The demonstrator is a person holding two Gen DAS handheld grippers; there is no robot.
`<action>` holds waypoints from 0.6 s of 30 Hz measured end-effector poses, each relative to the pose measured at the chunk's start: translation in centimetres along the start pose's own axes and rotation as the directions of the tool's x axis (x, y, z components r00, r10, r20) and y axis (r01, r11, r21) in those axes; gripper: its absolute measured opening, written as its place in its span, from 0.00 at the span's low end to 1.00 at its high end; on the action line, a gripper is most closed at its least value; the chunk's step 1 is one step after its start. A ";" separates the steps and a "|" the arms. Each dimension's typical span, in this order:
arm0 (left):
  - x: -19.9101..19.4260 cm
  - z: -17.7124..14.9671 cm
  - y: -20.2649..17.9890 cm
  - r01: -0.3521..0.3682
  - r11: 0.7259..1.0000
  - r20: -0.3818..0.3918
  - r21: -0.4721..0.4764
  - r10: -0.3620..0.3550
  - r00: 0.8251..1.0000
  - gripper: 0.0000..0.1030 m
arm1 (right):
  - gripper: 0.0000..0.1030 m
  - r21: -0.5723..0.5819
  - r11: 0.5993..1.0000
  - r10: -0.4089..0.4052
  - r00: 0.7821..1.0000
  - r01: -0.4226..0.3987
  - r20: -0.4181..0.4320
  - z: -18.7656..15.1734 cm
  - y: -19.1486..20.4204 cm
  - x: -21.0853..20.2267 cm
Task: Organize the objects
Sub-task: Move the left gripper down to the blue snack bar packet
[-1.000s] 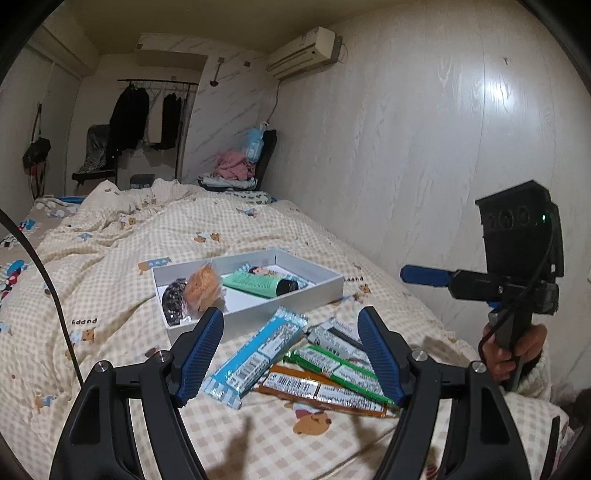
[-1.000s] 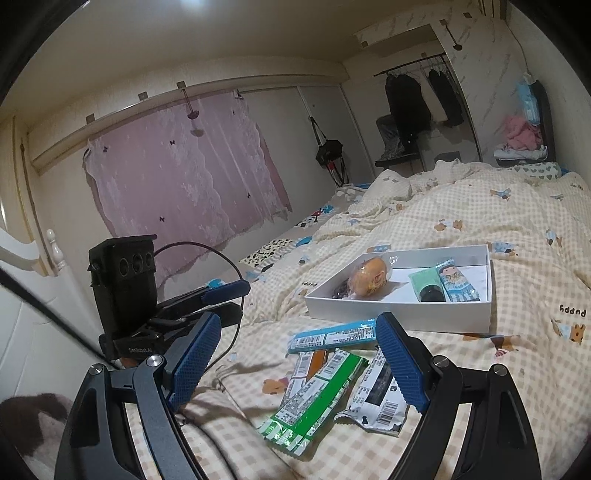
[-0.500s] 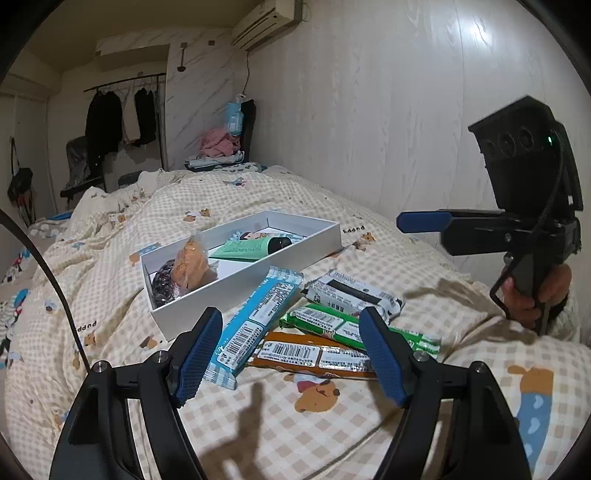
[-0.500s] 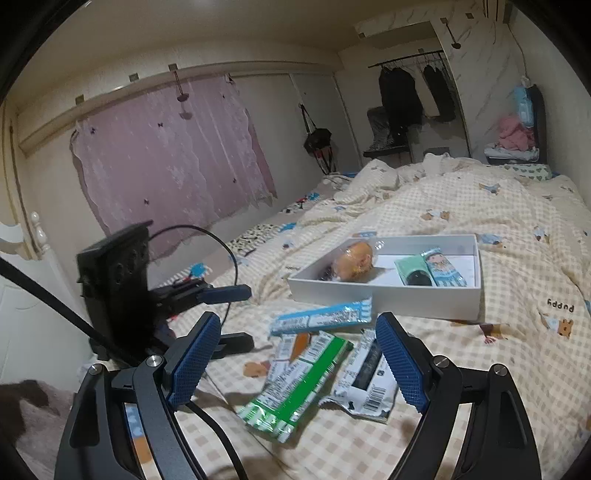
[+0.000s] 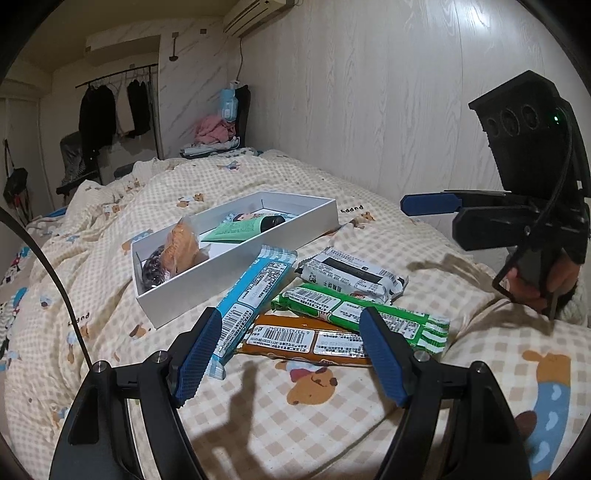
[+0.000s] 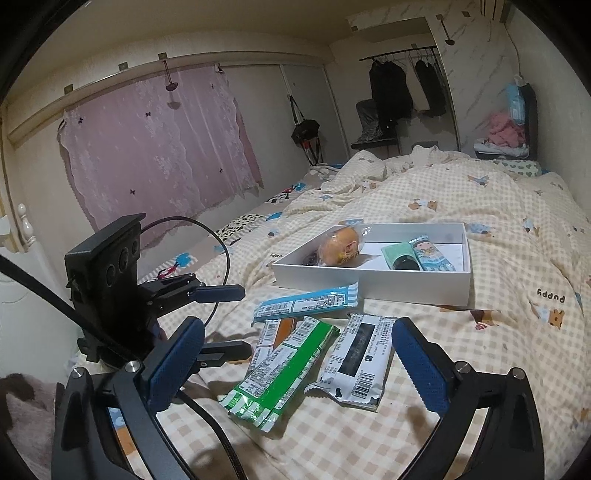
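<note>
Hovering empty with jaws spreading wide, the right gripper [image 6: 295, 369] faces the white-and-black snack packet [image 6: 358, 362], lying lengthwise toward the white box [image 6: 373, 282] beyond, while the half-open, empty left gripper [image 5: 291, 354] sits nearer the orange bar [image 5: 306, 338].

You are over a bed [image 5: 332, 406] spread with a cream checked quilt [image 6: 461, 192] printed with bears, its right side against a pale wood-grain panelled wall [image 5: 388, 92] that carries an air conditioner [image 5: 255, 11] near the ceiling. On the opposite side a pink lace curtain [image 6: 155, 147] hangs over the window. Beyond the foot of the bed, dark clothes hang on a rail [image 6: 402, 85] before a marbled wall, beside a chair [image 5: 242, 110] piled with pink laundry.
</note>
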State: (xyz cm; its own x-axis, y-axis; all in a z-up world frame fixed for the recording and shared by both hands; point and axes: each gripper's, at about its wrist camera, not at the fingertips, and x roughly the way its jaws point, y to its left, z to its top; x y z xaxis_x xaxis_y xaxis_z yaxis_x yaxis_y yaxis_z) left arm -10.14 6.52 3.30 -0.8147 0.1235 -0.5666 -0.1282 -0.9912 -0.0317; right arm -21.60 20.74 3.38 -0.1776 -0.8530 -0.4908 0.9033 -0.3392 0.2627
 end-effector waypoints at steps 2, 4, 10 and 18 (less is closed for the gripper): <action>0.1 0.0 0.1 0.002 1.000 -0.007 -0.002 -0.002 1.000 0.78 | 0.99 0.001 1.000 0.000 1.000 0.000 -0.015 -0.2 0.0 0.4; 0.2 -0.1 0.1 0.003 1.000 -0.012 -0.003 -0.003 1.000 0.78 | 0.99 0.005 1.000 -0.003 0.999 0.003 -0.034 -0.3 0.1 0.7; 0.5 -0.1 0.2 0.007 1.000 -0.028 -0.005 -0.007 1.000 0.78 | 0.99 0.026 1.000 -0.005 0.997 0.007 -0.081 -0.7 -0.2 1.8; 0.9 -0.2 0.2 -0.006 1.000 -0.049 -0.010 0.006 0.999 0.78 | 0.99 0.045 0.999 0.000 0.994 0.005 -0.105 -0.7 -0.6 2.1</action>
State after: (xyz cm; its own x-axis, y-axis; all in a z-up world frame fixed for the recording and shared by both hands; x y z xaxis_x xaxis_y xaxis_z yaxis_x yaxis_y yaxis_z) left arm -10.82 6.40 2.65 -0.7867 0.1152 -0.6065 -0.1175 -0.9924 -0.0362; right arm -22.21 19.41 1.58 -0.1357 -0.8063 -0.5757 0.8837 -0.3612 0.2977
